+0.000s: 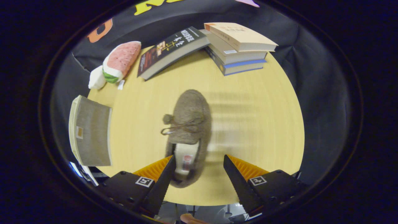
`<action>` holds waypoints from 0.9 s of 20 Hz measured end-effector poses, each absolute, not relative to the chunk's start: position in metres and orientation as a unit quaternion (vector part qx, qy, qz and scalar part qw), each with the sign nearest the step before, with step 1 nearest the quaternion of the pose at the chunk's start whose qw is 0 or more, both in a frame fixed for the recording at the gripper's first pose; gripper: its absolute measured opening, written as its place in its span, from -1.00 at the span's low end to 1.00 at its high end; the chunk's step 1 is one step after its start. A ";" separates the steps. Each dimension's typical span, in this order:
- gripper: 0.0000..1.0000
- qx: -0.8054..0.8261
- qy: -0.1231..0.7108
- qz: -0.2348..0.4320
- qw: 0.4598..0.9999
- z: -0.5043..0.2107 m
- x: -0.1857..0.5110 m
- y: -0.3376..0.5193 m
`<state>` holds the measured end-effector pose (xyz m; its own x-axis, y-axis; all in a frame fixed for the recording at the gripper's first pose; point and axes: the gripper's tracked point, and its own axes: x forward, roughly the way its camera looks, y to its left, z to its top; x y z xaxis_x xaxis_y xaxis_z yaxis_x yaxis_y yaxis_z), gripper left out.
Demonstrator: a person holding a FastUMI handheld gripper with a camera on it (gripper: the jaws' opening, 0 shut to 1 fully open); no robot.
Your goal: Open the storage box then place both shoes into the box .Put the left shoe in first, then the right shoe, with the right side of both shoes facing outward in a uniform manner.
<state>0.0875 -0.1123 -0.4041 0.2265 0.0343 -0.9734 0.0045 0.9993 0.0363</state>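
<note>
Between my fingers on the tabletop sits the fuzzy brown shoe, heel toward me, gripper spread wide, storage box off left

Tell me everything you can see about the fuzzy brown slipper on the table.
The fuzzy brown slipper looks like soft, woolly fabric, with a pale lining and a small label inside its opening. A thin cord bow with a pompom sits across the top. It lies sole down on the light wooden table, toe pointing away toward the books, heel nearest the open gripper. One finger overlaps the heel's side; whether it touches I cannot tell. The other finger stands apart.
</note>
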 end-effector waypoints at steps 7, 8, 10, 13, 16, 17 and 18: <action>0.76 -0.002 0.620 -0.005 0.784 -0.440 0.109 -0.137; 0.62 0.000 0.626 -0.003 0.780 -0.446 0.108 -0.136; 0.18 0.026 0.632 0.002 0.775 -0.448 0.110 -0.128; -0.34 0.053 0.631 0.033 0.773 -0.450 0.111 -0.109; -0.77 0.047 0.624 0.045 0.778 -0.449 0.112 -0.103; -0.88 0.050 0.626 0.032 0.777 -0.448 0.113 -0.105; -0.98 0.054 0.629 0.028 0.775 -0.450 0.111 -0.105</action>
<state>0.1105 -0.1050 -0.4500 0.2066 0.1119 -0.9720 0.0242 0.9925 0.1194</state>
